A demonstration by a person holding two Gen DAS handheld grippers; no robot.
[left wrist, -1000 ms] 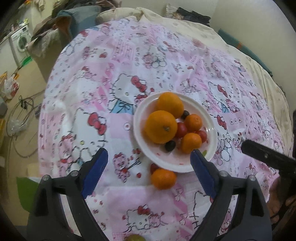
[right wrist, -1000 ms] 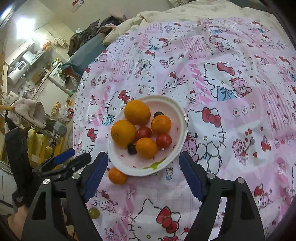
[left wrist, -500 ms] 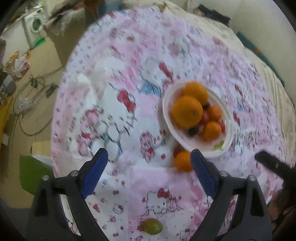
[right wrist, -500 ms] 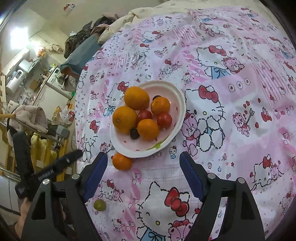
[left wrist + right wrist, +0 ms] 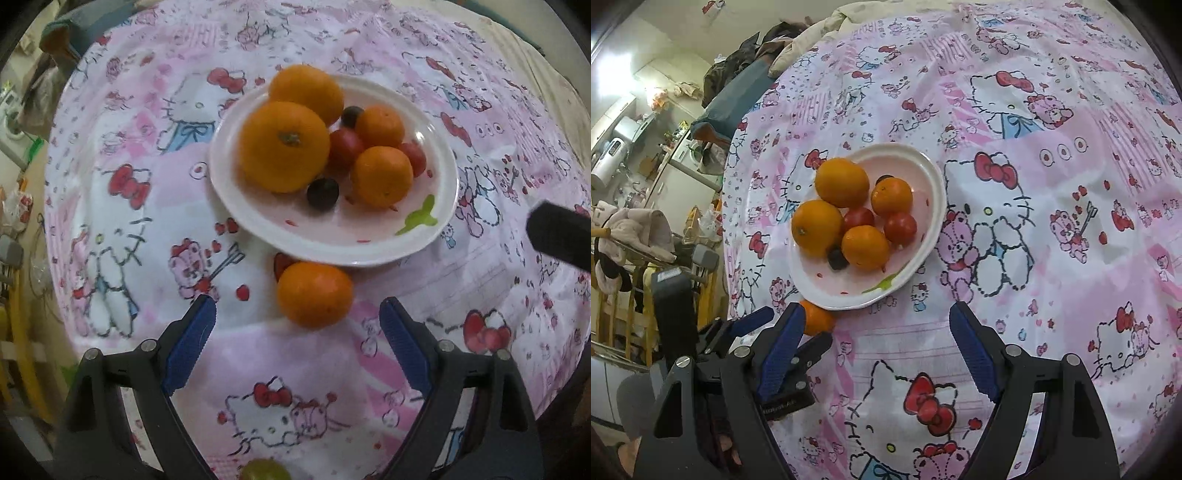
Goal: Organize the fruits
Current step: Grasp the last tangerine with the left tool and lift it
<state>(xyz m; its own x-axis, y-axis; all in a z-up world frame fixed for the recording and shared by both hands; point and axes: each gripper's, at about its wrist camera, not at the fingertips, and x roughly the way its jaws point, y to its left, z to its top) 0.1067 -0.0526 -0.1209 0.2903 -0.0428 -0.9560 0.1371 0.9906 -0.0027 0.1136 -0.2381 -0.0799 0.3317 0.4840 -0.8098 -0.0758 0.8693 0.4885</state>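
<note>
Left wrist: five oranges, two dark grapes.

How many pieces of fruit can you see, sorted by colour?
Orange: 5, four on the plate and one beside it
Red: 3, two on the plate, one beside it
Dark: 2
Green: 1
Total: 11

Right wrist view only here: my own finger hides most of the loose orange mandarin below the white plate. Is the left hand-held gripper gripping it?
Observer: No. The left hand-held gripper is open; the loose orange mandarin sits just ahead between its blue fingers, untouched.
Operator: Anything else off the plate?
Observer: A small red tomato, wedged between that mandarin and the round white plate's rim.
Operator: That all?
Observer: One small green round fruit lies on the pink cartoon-print cloth, close under the gripper.
</note>
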